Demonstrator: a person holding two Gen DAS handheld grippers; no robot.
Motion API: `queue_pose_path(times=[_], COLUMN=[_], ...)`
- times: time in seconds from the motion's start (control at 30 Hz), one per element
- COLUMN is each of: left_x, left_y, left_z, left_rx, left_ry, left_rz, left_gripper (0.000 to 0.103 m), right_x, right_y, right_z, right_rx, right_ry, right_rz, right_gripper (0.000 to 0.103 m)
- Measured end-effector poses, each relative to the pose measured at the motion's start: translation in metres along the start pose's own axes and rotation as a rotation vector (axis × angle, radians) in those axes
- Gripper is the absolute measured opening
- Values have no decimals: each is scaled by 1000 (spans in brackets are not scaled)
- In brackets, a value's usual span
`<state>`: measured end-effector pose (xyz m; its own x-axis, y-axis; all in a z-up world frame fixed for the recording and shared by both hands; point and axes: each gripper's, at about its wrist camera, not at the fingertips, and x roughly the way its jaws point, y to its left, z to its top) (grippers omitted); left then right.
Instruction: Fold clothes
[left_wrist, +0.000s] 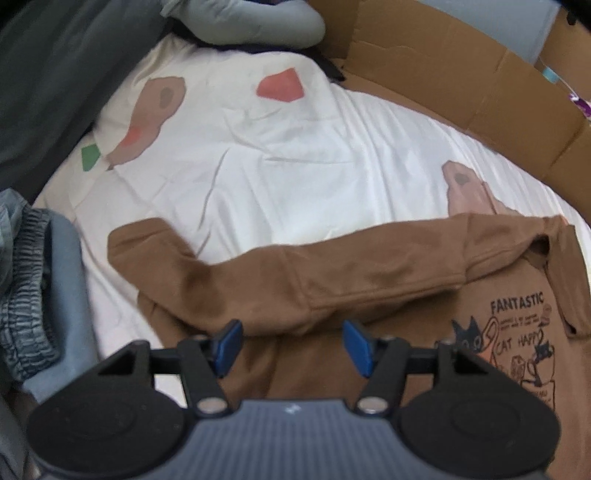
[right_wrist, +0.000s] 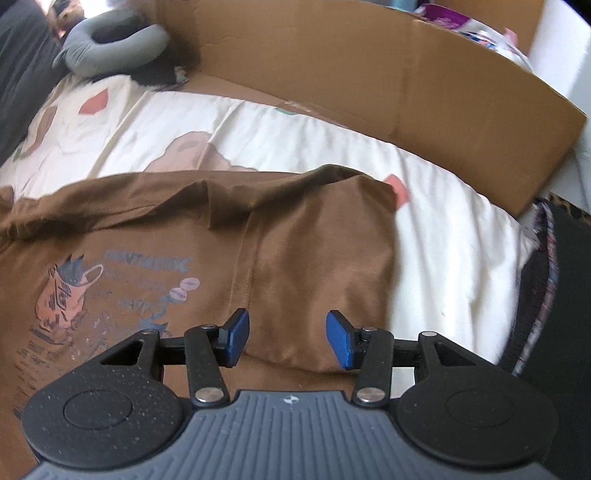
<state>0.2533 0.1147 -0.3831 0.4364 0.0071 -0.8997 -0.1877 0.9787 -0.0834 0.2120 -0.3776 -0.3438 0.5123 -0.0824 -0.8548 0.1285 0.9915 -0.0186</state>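
Note:
A brown sweatshirt (left_wrist: 332, 280) with a cat print (left_wrist: 517, 343) lies on a white bedsheet (left_wrist: 277, 147). One long sleeve (left_wrist: 229, 273) is laid across the body toward the left. My left gripper (left_wrist: 291, 343) hovers open just above the sweatshirt's body, nothing between its blue pads. In the right wrist view the same sweatshirt (right_wrist: 184, 240) shows its print (right_wrist: 110, 295) at the left and a short folded sleeve part (right_wrist: 321, 258) at the right. My right gripper (right_wrist: 286, 339) stands open over that sleeve part, holding nothing.
A cardboard wall (left_wrist: 461, 74) (right_wrist: 369, 81) borders the far side of the bed. A grey neck pillow (left_wrist: 251, 22) (right_wrist: 110, 37) lies at the head. Blue-grey clothes (left_wrist: 33, 288) are piled at the left. A dark garment (right_wrist: 554, 295) sits at the right edge.

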Motion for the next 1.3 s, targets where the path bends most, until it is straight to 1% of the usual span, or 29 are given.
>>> queue_pose_path(times=[0.17,0.27,0.37,0.47,0.53,0.57,0.63,0.73,0.77,0.8,0.83,0.87,0.9,0.93,0.97,1.0,1.17,1.3], left_x=[9,14,17,18,18,18,20,19,19,18,18,18,18,19,20,21,24,21], left_y=[0,1,4,6,6,5,1,-6,-9,-11,-13,-14,-16,-17,-18,-19,-18,-16], left_z=[-8,-13,-18,-21,-23,-23,-23,-25,-26,-26,-27,-28,-29,-29,-30,-30,-29,-26], left_rx=[-47,-75,-101,-121,-136,-137,-124,-85,-73,-63,-54,-45,-38,-35,-34,-38,-60,-72], left_ry=[7,15,24,25,28,31,39,40,40,41,42,43,43,44,44,43,42,31], left_rz=[-11,-8,-9,-6,-9,-8,-2,3,1,-5,-10,-12,-13,-14,-15,-17,-24,-20], left_gripper=[64,64,64,64,64,64,64,64,64,64,64,64,64,64,64,64,64,64], right_x=[16,31,47,61,70,75,82,83,83,82,81,81,80,78,77,76,57,43], right_y=[15,24,30,36,34,33,27,30,33,34,36,36,37,37,38,37,17,-8], right_z=[0,3,4,6,5,4,3,1,0,1,1,2,4,5,6,7,14,14], right_rx=[-62,-94,-97,-106,-91,-78,-36,-57,-77,-88,-98,-103,-109,-116,-122,-122,-62,-30], right_ry=[-16,-8,11,25,35,44,55,49,46,48,50,54,57,59,60,63,40,20], right_rz=[22,18,36,8,-14,-29,-22,-26,-31,-24,-15,-9,-2,-3,-9,-18,-64,-133], right_gripper=[53,53,53,52,52,52,52,52,49,40,35,25,18,14,9,6,5,5])
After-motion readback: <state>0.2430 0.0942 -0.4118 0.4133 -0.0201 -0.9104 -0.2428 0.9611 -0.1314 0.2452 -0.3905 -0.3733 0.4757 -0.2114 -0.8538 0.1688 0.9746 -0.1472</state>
